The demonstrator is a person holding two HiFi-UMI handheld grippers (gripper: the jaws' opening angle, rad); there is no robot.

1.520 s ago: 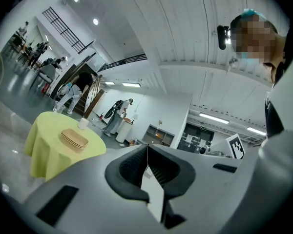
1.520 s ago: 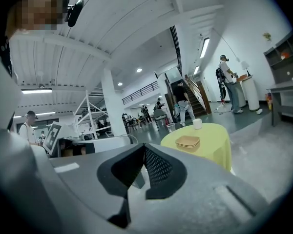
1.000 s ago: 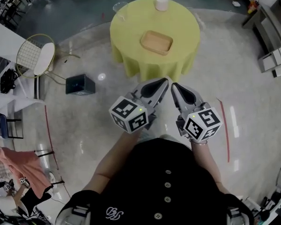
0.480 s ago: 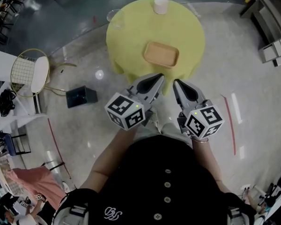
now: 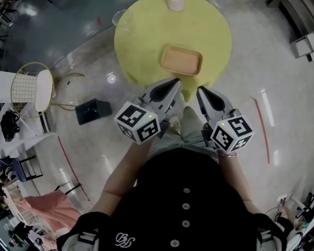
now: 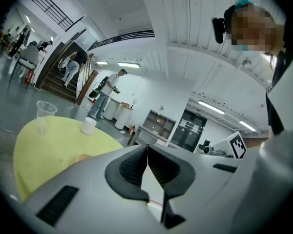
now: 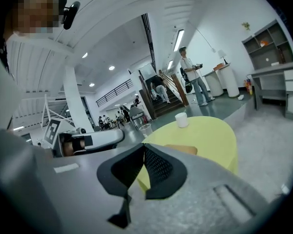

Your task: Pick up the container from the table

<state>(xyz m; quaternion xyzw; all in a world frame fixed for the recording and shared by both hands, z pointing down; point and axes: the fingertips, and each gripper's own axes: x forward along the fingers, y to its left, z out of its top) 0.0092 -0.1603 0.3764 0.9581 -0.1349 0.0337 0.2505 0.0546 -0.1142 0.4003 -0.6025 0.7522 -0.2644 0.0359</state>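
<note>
A shallow tan rectangular container (image 5: 182, 60) lies on the round table with a yellow cloth (image 5: 146, 41), toward its near edge. In the right gripper view the container (image 7: 183, 149) shows just past the jaws. My left gripper (image 5: 176, 81) is shut and empty, its tips at the table's near edge, a little short of the container. My right gripper (image 5: 200, 91) is shut and empty too, beside the left one, just off the table's near rim. In the left gripper view the container (image 6: 84, 157) peeks over the jaw body.
A white paper cup (image 5: 176, 0) stands at the table's far side, a clear plastic cup (image 5: 122, 19) at its far left edge. On the floor to the left lie a dark box (image 5: 94, 111) and a round wire-backed chair (image 5: 32, 86). Grey shelving (image 5: 303, 20) stands far right.
Both grippers have moved forward toward the table, which now sits closer and larger in the head view. Jaws stayed shut.
</note>
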